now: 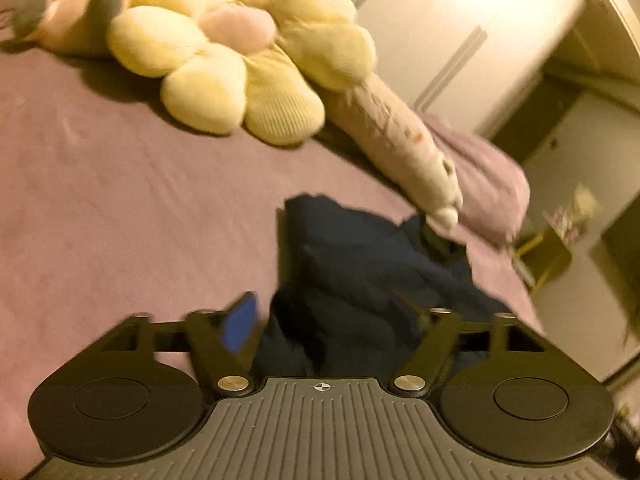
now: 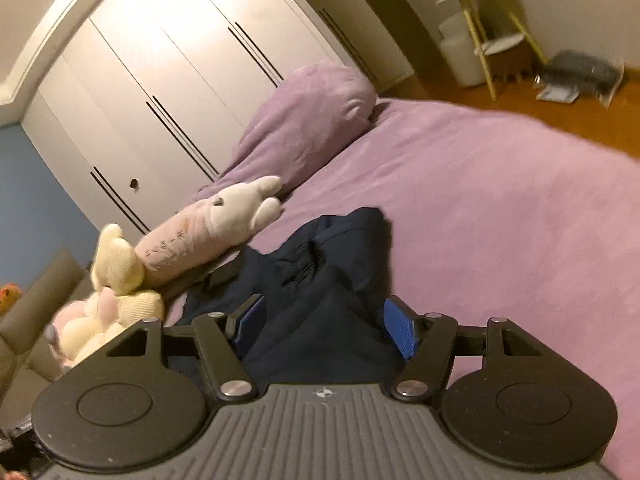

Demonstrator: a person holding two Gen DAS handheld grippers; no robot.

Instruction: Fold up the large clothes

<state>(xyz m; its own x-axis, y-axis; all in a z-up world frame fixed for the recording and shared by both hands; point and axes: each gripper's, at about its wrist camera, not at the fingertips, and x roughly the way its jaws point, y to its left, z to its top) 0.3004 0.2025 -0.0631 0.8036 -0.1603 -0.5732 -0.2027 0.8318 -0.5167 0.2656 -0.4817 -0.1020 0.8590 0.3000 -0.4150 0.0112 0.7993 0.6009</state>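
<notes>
A dark navy garment (image 1: 360, 272) lies bunched on the purple bed (image 1: 120, 200). My left gripper (image 1: 324, 320) is open just above its near edge, with cloth between the blue pads (image 1: 240, 322); the right pad is hidden by the cloth. In the right wrist view the same garment (image 2: 320, 280) lies crumpled on the bed (image 2: 500, 220). My right gripper (image 2: 324, 326) is open, its blue pads (image 2: 400, 330) straddling a fold of the cloth.
A yellow flower-shaped plush (image 1: 224, 52) and a long pink rabbit plush (image 1: 400, 140) lie behind the garment. A purple pillow (image 2: 308, 120) sits by white wardrobe doors (image 2: 180, 80). A yellow side table (image 2: 488, 28) stands on the wooden floor beyond the bed.
</notes>
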